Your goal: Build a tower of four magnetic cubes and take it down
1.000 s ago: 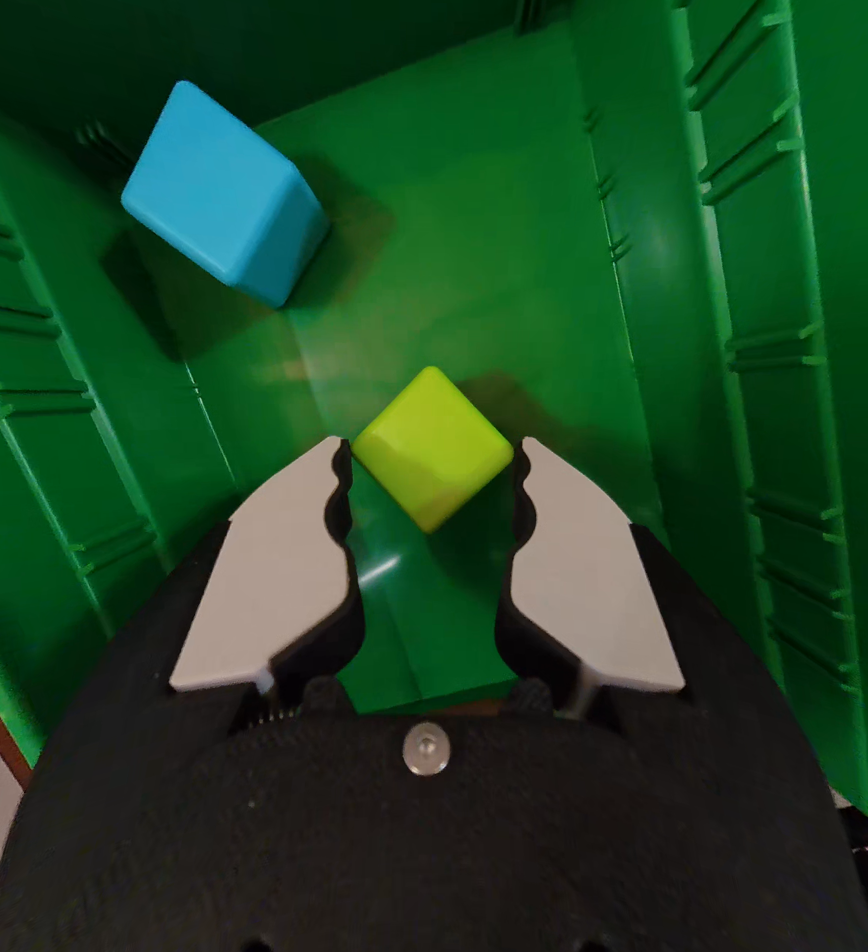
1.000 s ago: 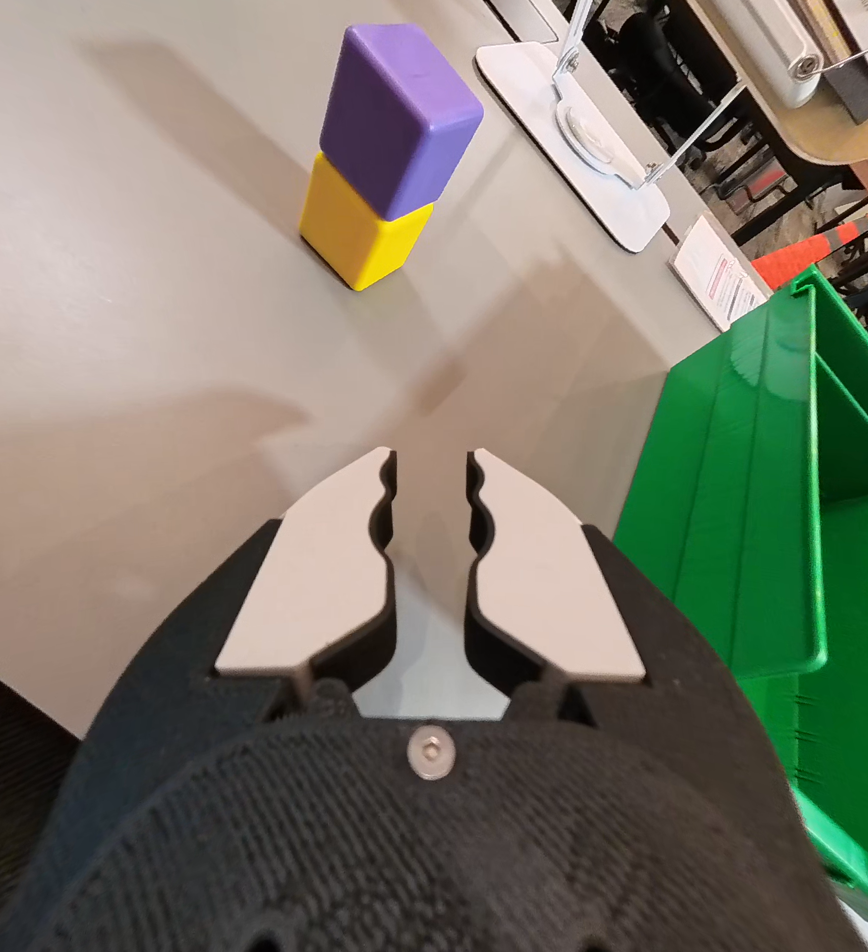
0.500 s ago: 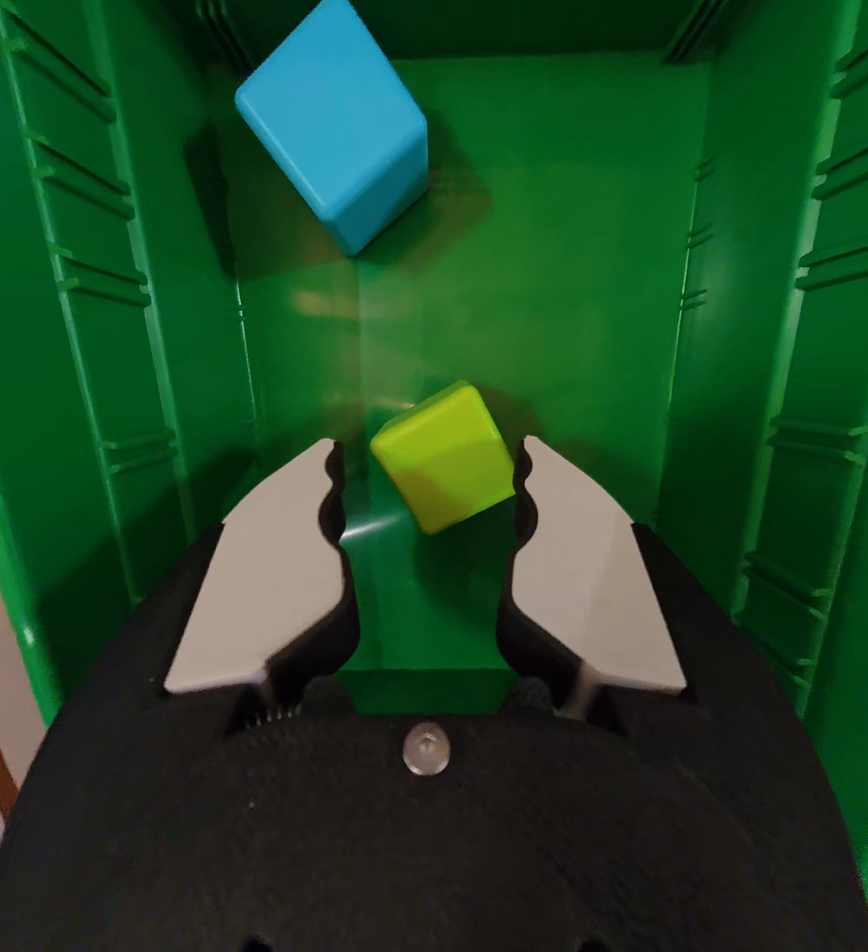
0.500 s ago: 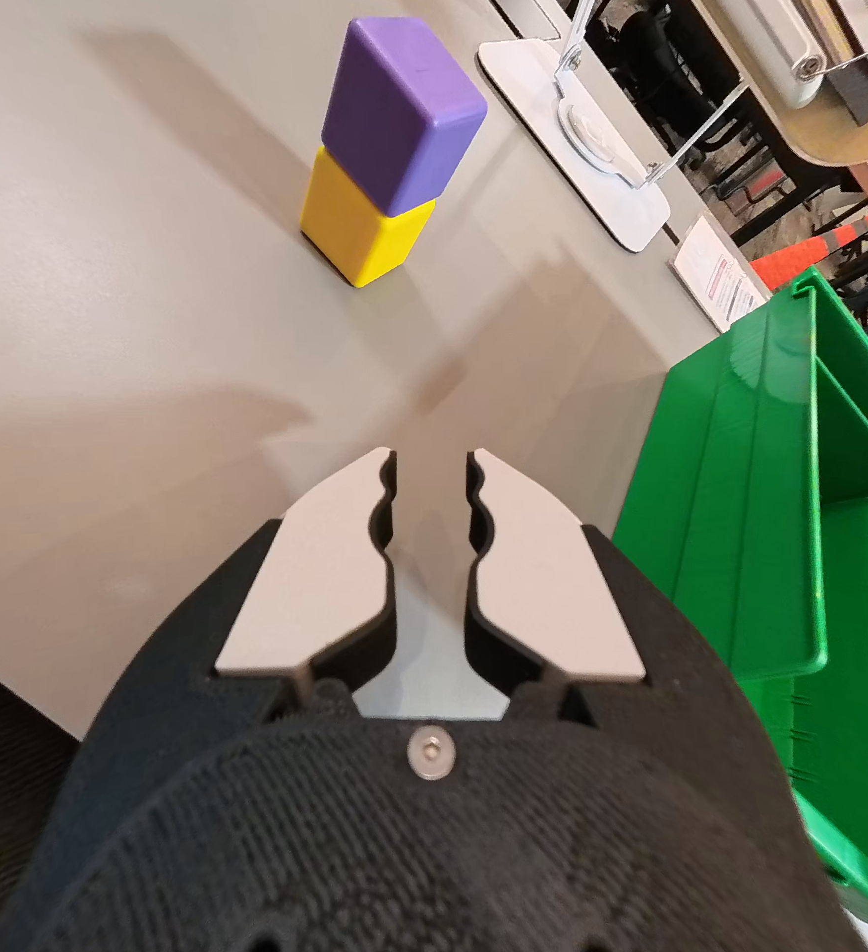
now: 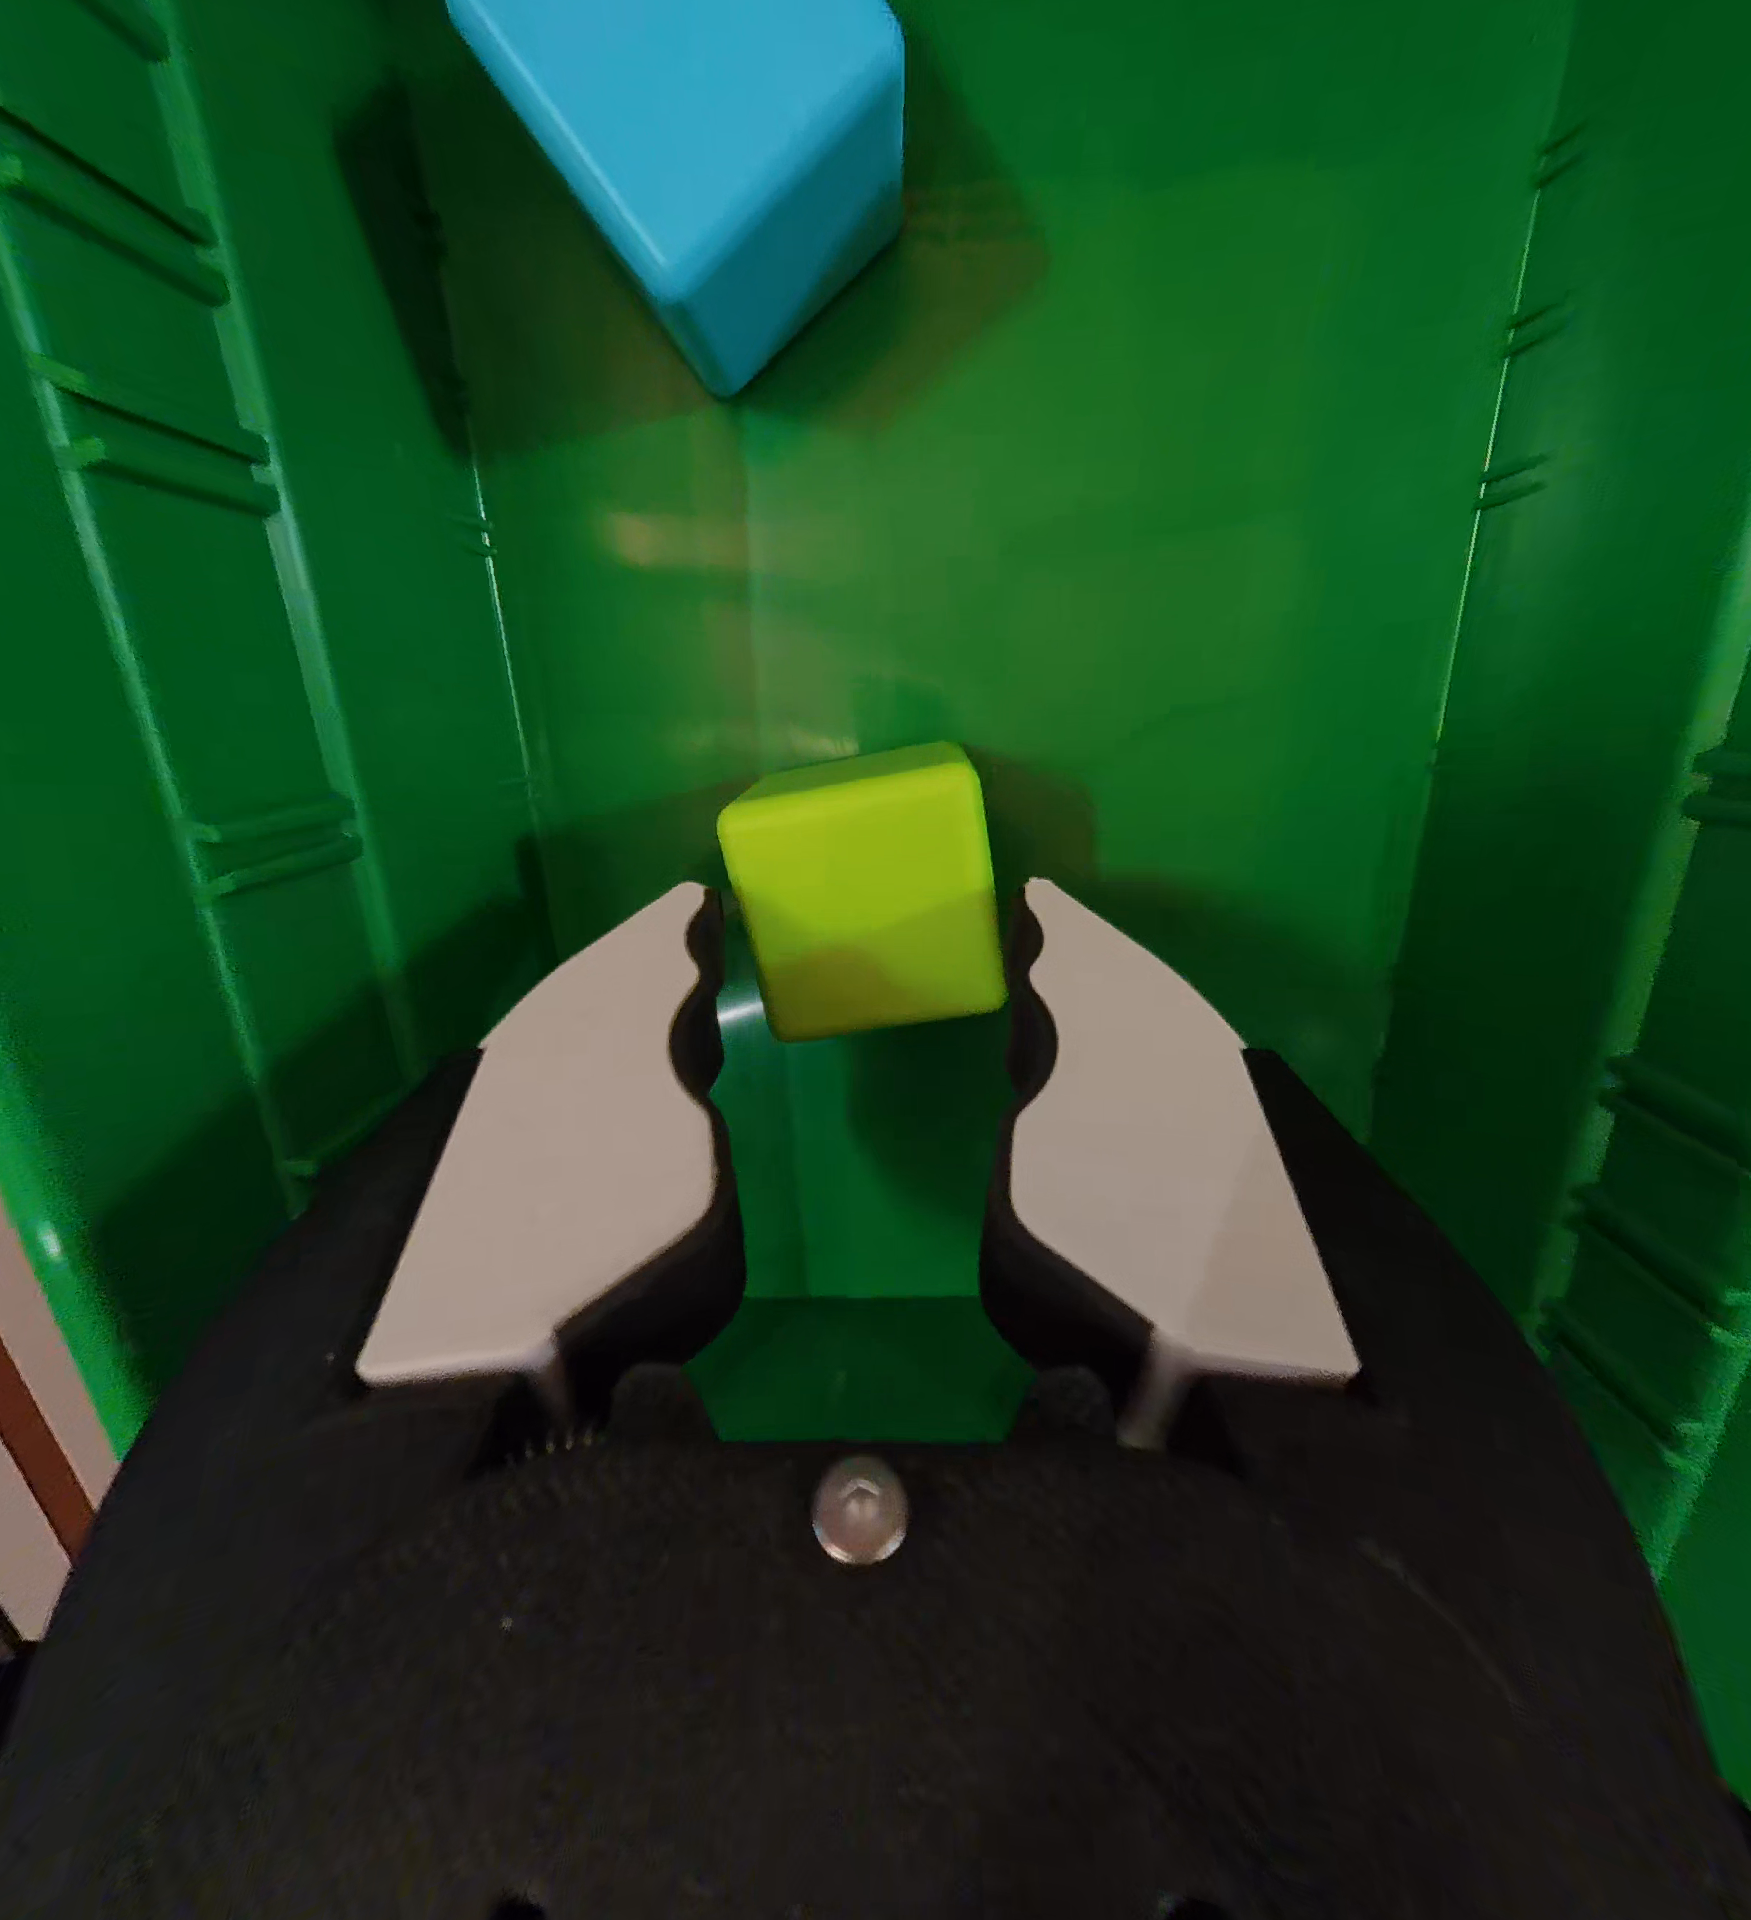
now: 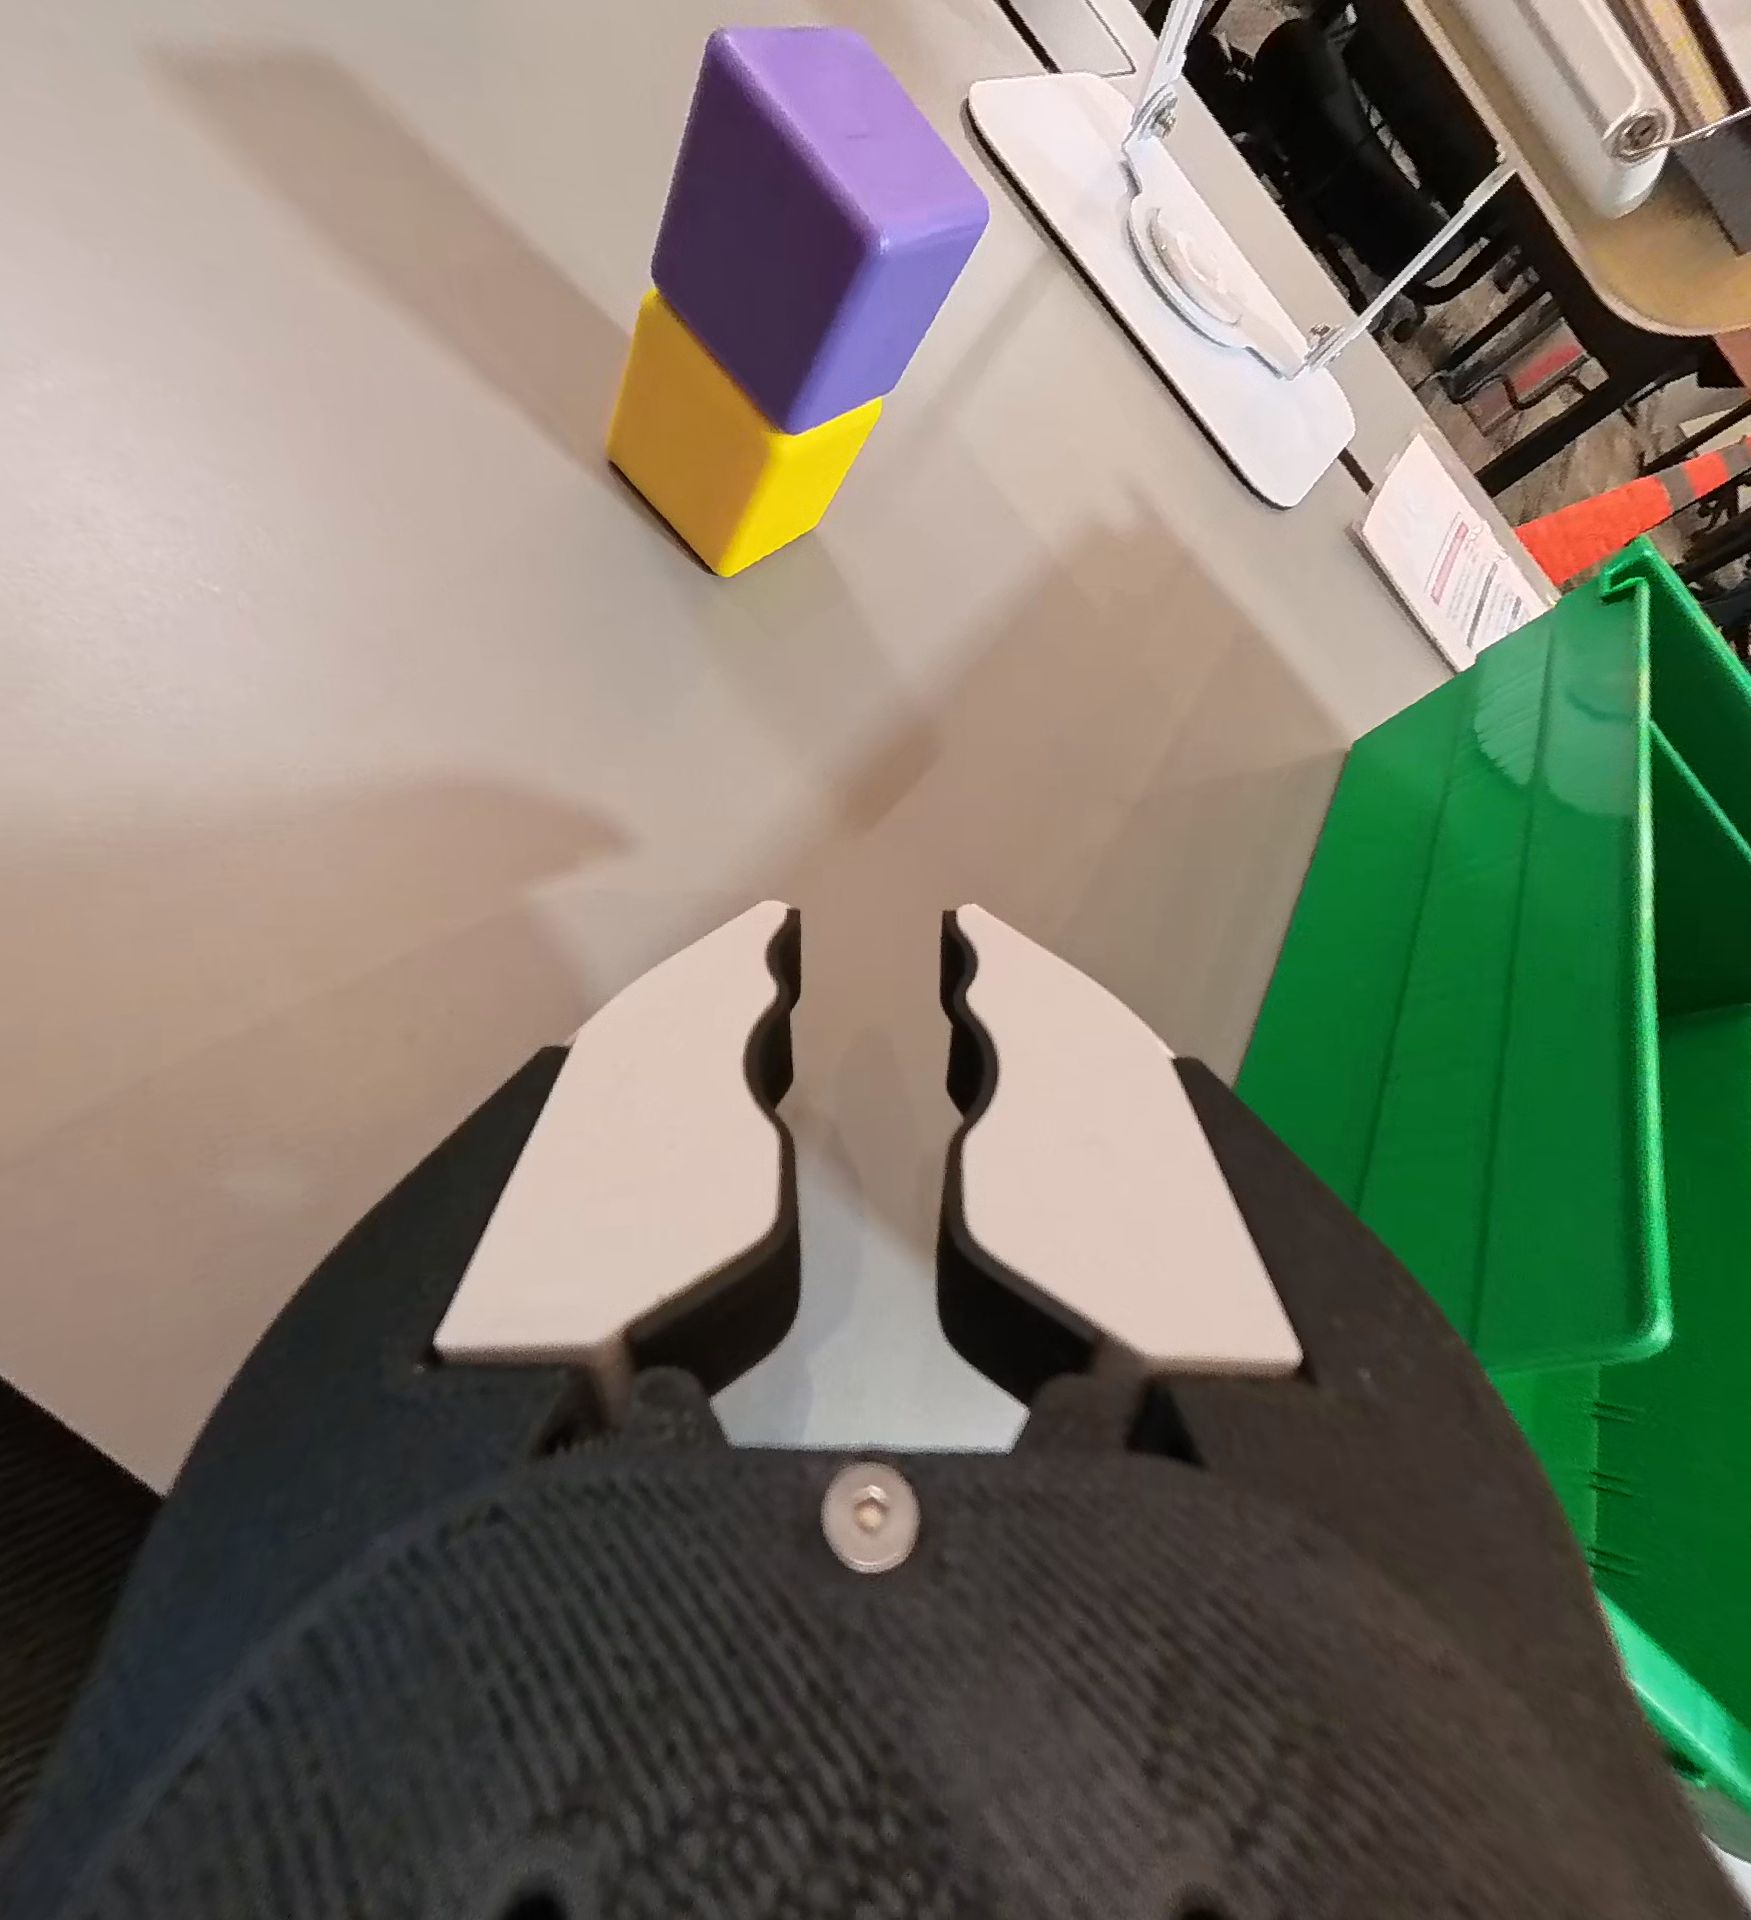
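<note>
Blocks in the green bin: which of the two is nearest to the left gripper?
The lime-green block: it sits right between the tips of the open left gripper. The blue block lies much farther off, at the far end of the green bin.

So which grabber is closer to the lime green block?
Left. The left gripper is down inside the green bin, its open fingers on either side of the lime green block. The right gripper hangs outside the bin over the table, holding nothing.
</note>
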A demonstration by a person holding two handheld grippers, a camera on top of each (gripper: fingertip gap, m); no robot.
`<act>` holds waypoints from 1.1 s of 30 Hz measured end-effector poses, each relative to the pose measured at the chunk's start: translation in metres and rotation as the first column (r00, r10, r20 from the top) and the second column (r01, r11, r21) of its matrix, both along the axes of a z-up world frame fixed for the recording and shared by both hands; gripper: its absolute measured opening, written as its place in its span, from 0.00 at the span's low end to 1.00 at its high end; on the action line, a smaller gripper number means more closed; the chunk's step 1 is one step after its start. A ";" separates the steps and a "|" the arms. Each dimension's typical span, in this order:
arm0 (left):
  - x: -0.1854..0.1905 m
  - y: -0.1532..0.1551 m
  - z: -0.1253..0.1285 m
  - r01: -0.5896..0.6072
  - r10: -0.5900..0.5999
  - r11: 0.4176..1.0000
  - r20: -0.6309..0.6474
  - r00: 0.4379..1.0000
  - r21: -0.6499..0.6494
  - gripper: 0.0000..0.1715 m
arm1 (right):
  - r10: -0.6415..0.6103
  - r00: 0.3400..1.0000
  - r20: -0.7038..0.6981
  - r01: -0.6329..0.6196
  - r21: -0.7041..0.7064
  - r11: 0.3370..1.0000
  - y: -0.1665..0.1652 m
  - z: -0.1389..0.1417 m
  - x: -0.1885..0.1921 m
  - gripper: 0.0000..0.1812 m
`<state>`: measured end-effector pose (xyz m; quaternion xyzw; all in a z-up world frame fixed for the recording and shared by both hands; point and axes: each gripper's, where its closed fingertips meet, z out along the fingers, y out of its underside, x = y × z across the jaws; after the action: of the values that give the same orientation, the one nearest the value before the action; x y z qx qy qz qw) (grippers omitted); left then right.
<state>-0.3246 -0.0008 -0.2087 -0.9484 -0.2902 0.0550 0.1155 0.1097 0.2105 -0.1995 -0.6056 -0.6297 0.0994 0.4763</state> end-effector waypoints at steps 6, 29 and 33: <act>-0.006 0.009 0.015 0.033 -0.031 0.996 -0.032 0.999 0.084 0.29 | 0.001 1.000 0.002 -0.001 0.004 1.000 0.000 0.000 0.000 0.14; 0.260 0.190 0.138 0.900 -0.871 0.223 -0.338 0.357 0.376 0.29 | -0.161 0.987 0.007 0.161 0.017 0.987 0.008 -0.001 0.055 0.14; 0.314 0.203 0.114 0.923 -0.945 -0.004 -0.303 0.122 0.384 0.29 | -0.216 0.976 0.009 0.215 0.022 0.976 0.008 -0.001 0.075 0.14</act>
<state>-0.0108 0.2024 -0.0947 -0.8332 0.4070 -0.1317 0.3503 0.1849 0.2186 -0.2010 -0.6658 -0.5640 0.0372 0.4871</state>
